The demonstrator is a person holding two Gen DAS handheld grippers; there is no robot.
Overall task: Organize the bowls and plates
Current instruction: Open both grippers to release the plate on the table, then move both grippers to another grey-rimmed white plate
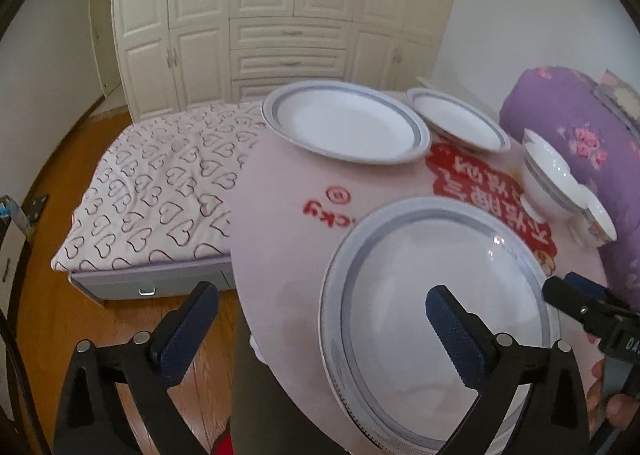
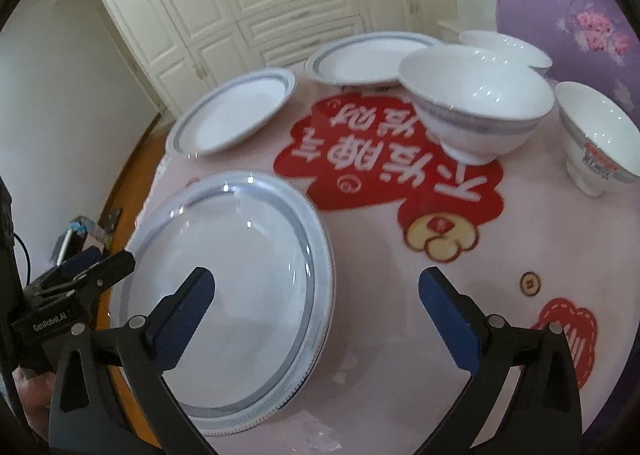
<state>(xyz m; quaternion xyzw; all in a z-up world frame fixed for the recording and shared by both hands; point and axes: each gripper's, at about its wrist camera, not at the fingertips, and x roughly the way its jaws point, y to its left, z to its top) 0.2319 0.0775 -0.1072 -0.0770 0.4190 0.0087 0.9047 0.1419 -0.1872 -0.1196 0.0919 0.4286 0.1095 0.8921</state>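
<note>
A large white plate with a grey band [image 1: 436,319] [image 2: 232,275] lies at the near edge of the pink round table [image 1: 280,215] [image 2: 380,315]; a second rim shows beneath it. Two more banded plates [image 1: 344,123] [image 1: 460,121] [image 2: 236,119] [image 2: 372,59] sit at the far side. White bowls [image 1: 548,175] [image 1: 598,223] [image 2: 476,107] [image 2: 596,139] stand toward the right. My left gripper [image 1: 322,291] [image 2: 96,267] is open, one finger above the plate and the other off the table's edge. My right gripper [image 2: 316,275] [image 1: 576,299] is open, straddling the plate's right rim without touching it.
A third bowl [image 2: 504,47] stands behind the big one. A purple flowered quilt [image 1: 580,127] [image 2: 568,7] bulks along the table's right side. Left of the table are a bed with a heart-print sheet [image 1: 160,191], wooden floor [image 1: 120,319] and a white wardrobe [image 1: 280,15].
</note>
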